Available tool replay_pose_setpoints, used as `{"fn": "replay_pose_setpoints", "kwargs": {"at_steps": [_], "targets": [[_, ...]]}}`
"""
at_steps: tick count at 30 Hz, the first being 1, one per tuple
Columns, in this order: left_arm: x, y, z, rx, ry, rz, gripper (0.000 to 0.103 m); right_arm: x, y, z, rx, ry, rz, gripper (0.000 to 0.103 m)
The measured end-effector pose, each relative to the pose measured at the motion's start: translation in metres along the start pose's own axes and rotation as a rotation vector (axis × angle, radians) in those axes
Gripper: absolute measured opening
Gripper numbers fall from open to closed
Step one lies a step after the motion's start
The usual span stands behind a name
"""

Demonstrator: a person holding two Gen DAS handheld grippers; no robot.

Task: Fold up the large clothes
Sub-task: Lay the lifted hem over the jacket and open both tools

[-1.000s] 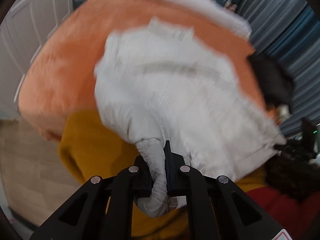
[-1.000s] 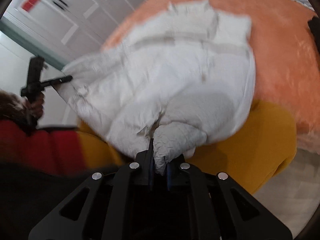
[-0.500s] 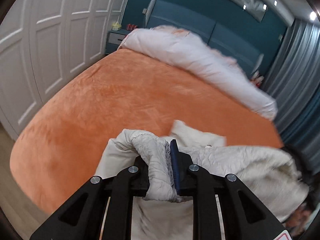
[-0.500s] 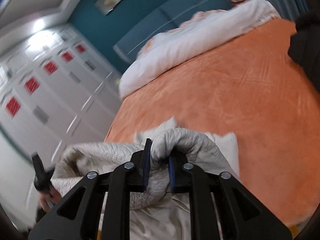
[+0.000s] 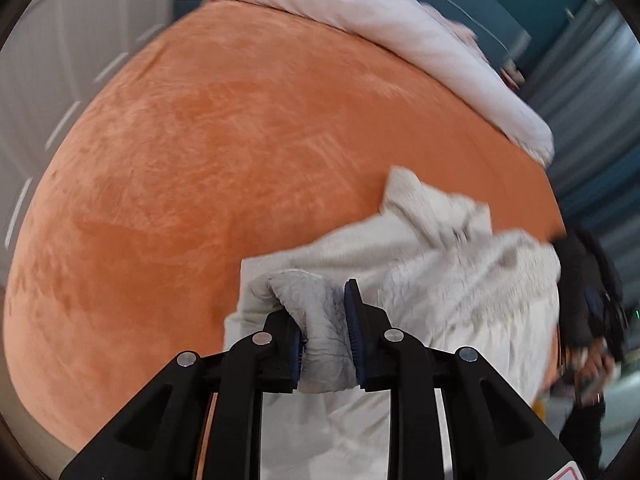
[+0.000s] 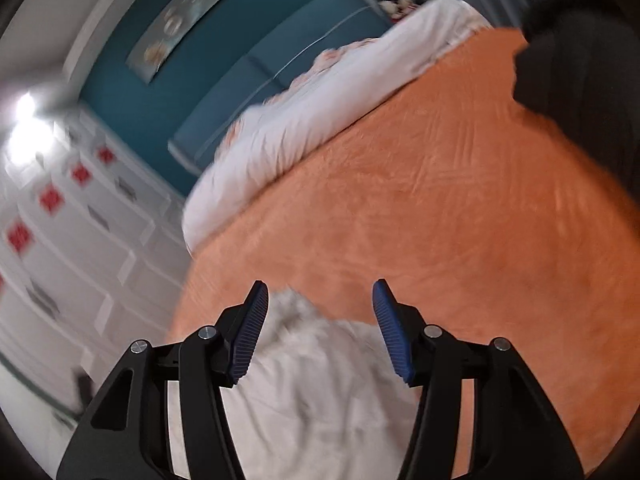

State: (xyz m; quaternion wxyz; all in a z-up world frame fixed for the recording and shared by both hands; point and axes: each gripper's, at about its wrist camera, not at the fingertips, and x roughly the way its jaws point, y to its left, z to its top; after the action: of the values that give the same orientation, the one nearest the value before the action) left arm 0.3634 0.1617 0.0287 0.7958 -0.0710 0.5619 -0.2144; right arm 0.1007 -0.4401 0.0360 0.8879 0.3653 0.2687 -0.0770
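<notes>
Two grippers, one garment, one bed, listed as you hold them. Item one: your left gripper [image 5: 326, 320], fingers pressed onto a bunched fold of the pale grey quilted garment [image 5: 440, 280], the cloth squeezed between the blue ribbed pads [image 5: 352, 320] and bulging out above and below them. Item two: your right gripper [image 6: 320, 324], fingers spread wide, the blue pads [image 6: 250, 336] well apart and touching no cloth that you can see; the same garment [image 6: 316, 392] lies below and between them, blurred, so whether it brushes the lower part of either finger cannot be told. Item three: the garment itself, crumpled and heaped at the near edge of the bed, one corner of it sticking up toward the far side in the left wrist view, the rest trailing down toward the camera. Item four: the orange plush bedspread [image 5: 240, 160], covering the mattress, the garment resting on it. Item five: a white duvet [image 5: 400, 28], rolled in a long ridge along the head of the bed. Item six: a teal upholstered headboard [image 6: 256, 80] behind that ridge. Item seven: white panelled wardrobe doors [image 6: 80, 232] with red square marks, standing beside the bed. Item eight: a dark, blurred shape [image 5: 588, 292] at the right side of the bed, just beside the garment.
</notes>
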Motion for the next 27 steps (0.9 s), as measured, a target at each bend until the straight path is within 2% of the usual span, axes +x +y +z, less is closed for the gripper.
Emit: {"fn": "replay_pose_setpoints", "kwargs": {"at_steps": [2,4,5,6,7,8,9,11,12,14,15,17,19,21,23,25,27], "targets": [[-0.008,0.004,0.005,0.005,-0.012,0.028,0.023,0.011,0.009,-0.01,-0.064,0.053,-0.005,0.054],[-0.009,0.005,0.012,0.0,-0.009,0.073,0.024,0.034,0.015,-0.019,-0.091,0.117,-0.025,0.061],[-0.017,0.001,0.017,0.002,-0.064,0.175,0.04,0.051,0.018,-0.024,-0.081,0.153,-0.023,0.062],[-0.028,-0.002,0.02,0.014,-0.138,0.288,0.049,0.061,0.02,-0.029,-0.079,0.17,-0.027,0.062],[-0.042,-0.008,0.021,0.026,-0.227,0.378,0.069,0.072,0.022,-0.033,-0.082,0.188,-0.037,0.062],[-0.056,-0.013,0.02,0.029,-0.317,0.422,0.073,0.083,0.024,-0.037,-0.089,0.207,-0.051,0.062],[-0.072,-0.019,0.017,0.025,-0.4,0.43,0.073,0.099,0.028,-0.041,-0.102,0.237,-0.081,0.063],[-0.086,-0.043,0.01,0.063,-0.453,0.388,0.077,0.12,0.033,-0.048,-0.135,0.286,-0.13,0.061],[-0.086,-0.054,0.006,0.089,-0.459,0.381,0.08,0.128,0.037,-0.052,-0.161,0.298,-0.158,0.043],[-0.077,-0.081,-0.005,0.154,-0.473,0.391,0.086,0.125,0.043,-0.052,-0.186,0.296,-0.142,0.018],[-0.064,-0.095,-0.014,0.188,-0.466,0.391,0.087,0.113,0.047,-0.048,-0.185,0.253,-0.121,0.012],[-0.03,-0.112,-0.028,0.231,-0.408,0.377,0.087,0.076,0.048,-0.04,-0.179,0.151,-0.062,0.009],[0.009,-0.119,-0.042,0.247,-0.35,0.378,0.086,0.052,0.04,-0.039,-0.154,0.101,-0.057,0.008],[0.046,-0.118,-0.051,0.222,-0.293,0.394,0.087,0.054,0.017,-0.044,-0.145,0.131,-0.13,0.009],[0.087,-0.109,-0.057,0.163,-0.224,0.428,0.087,0.08,-0.008,-0.054,-0.151,0.27,-0.22,0.016],[0.103,-0.099,-0.063,0.107,-0.219,0.432,0.091,0.072,-0.006,-0.051,-0.156,0.235,-0.229,0.018],[0.099,-0.095,-0.065,0.068,-0.236,0.427,0.091,0.051,0.013,-0.039,-0.198,0.137,-0.241,0.019]]}}
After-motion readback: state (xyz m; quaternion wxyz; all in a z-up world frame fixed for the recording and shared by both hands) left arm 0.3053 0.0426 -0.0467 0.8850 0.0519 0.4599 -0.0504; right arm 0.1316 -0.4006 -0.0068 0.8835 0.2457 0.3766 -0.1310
